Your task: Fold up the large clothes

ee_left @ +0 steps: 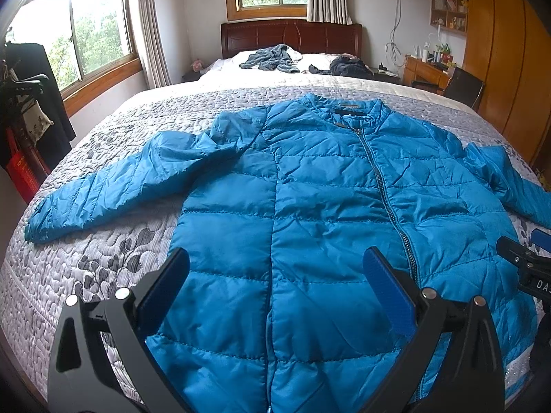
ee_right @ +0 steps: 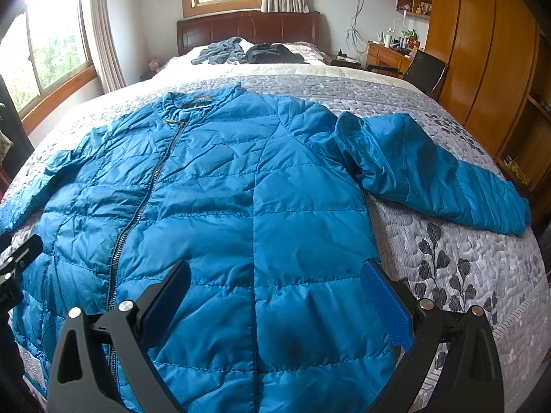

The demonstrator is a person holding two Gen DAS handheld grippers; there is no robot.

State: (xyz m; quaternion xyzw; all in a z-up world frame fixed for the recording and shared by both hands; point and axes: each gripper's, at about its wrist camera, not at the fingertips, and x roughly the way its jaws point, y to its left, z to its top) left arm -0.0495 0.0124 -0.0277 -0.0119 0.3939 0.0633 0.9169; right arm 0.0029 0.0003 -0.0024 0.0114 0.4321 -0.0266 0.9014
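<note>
a: jacket (ee_left: pixel 310 206) first. where is it?

b: it is a big blue puffy one. it lies flat on the bed (ee_left: pixel 113 261), front side up, on a grey cover with dark leaf shapes. the zip (ee_left: pixel 382 186) is closed all the way up to the collar (ee_left: pixel 351 110).

a: and the sleeves?

b: both are spread out to the sides. the left sleeve (ee_left: pixel 113 186) points down toward the bed's near left corner. the right sleeve (ee_right: pixel 437 172) bends at the shoulder and lies across the cover toward the right edge.

a: what are the claws doing?

b: the left claw (ee_left: pixel 275 275) is wide open. it hangs over the lower left half of the jacket and holds nothing. the right claw (ee_right: pixel 275 282) is wide open too, over the lower right half, also holding nothing. each one has a blue pad (ee_right: pixel 385 306) on its inner side.

a: do they touch the jacket?

b: i cannot tell. they look just above it.

a: anything else on the bed?

b: far up by the wooden headboard (ee_left: pixel 292 38) there is a grey-blue heap of clothes (ee_left: pixel 272 58) and a dark heap (ee_left: pixel 347 65) beside it. both are well apart from the jacket.
</note>
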